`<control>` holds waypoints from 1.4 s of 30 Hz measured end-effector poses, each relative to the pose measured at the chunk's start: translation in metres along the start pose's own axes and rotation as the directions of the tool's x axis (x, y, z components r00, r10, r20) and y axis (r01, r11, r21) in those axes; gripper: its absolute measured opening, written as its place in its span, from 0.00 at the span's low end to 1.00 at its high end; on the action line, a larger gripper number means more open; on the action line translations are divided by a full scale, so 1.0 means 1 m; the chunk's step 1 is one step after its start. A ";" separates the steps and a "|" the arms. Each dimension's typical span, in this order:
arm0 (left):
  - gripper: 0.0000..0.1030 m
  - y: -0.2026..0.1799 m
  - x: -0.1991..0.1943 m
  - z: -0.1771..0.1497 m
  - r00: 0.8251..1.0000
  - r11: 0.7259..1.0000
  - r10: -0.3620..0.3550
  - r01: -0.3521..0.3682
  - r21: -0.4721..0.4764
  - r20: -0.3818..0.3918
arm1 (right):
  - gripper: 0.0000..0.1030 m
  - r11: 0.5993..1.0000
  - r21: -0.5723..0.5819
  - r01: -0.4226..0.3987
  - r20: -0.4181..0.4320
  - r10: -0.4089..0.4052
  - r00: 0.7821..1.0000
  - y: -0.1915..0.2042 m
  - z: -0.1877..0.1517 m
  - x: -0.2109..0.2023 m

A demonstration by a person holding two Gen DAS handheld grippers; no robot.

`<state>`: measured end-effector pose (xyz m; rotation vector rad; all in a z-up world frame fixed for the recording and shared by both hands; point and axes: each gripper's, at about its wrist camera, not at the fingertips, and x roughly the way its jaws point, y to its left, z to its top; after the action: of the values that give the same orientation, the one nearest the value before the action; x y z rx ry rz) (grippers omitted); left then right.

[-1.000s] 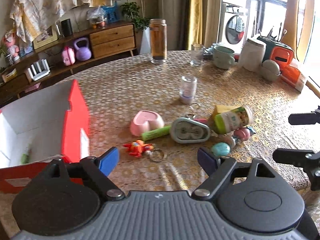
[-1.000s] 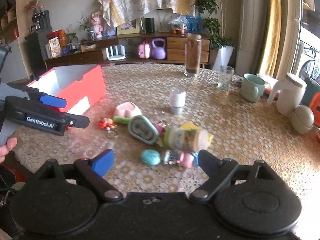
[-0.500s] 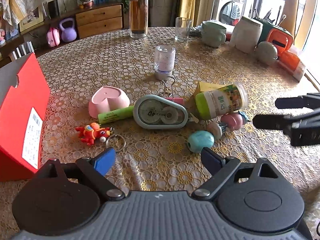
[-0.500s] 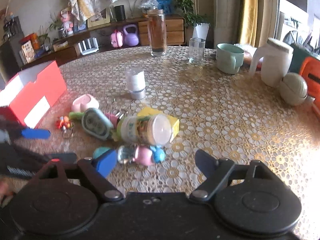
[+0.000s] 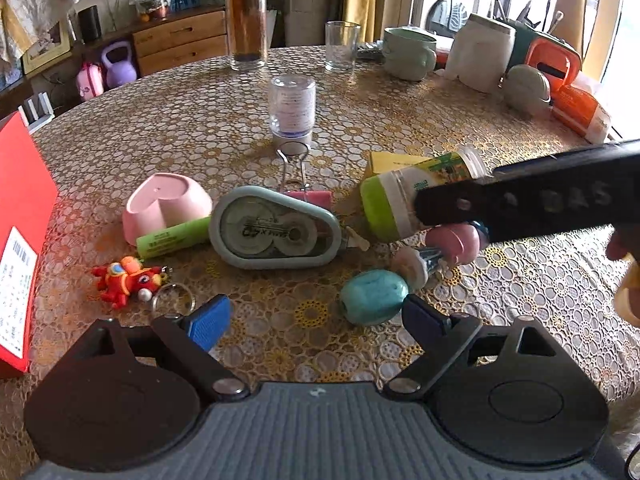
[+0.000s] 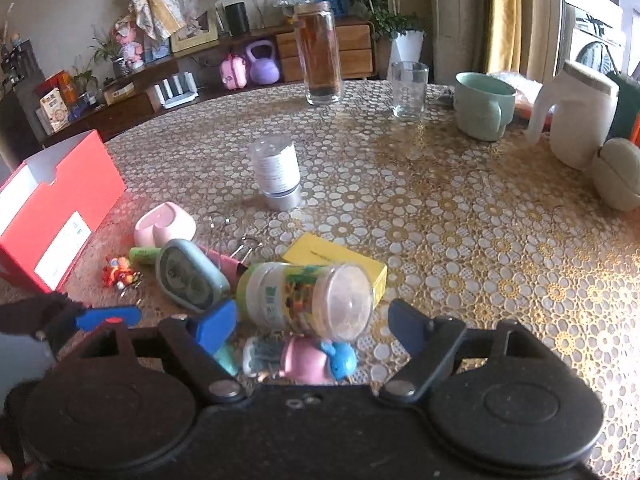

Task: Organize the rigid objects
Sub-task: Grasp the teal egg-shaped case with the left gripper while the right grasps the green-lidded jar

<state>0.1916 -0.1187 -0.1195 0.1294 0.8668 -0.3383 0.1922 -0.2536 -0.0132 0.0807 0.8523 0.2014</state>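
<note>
We hold our left gripper [image 5: 316,316] released above the teal egg [image 5: 372,296]. Our right gripper [image 6: 312,320], jaws just narrowing yet unclenched, straddles the lying jar [image 6: 308,300] on the table [image 6: 460,216].

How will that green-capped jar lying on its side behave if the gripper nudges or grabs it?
The green-capped jar lies on its round side, so a nudge would probably roll it. It leans against the yellow box, which may stop rolling that way. Its clear plastic wall looks smooth, so the open right gripper might slip.
</note>
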 end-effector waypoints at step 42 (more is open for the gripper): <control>0.36 -0.008 -0.015 0.005 0.996 0.995 -0.071 0.068 0.072 0.049 | 0.82 0.988 0.152 0.025 -0.032 -0.020 0.999 -0.003 0.003 0.005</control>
<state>0.1842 -0.1236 -0.1046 0.1549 0.8104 -0.4357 0.1976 -0.2558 -0.0156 0.2114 0.8982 0.1162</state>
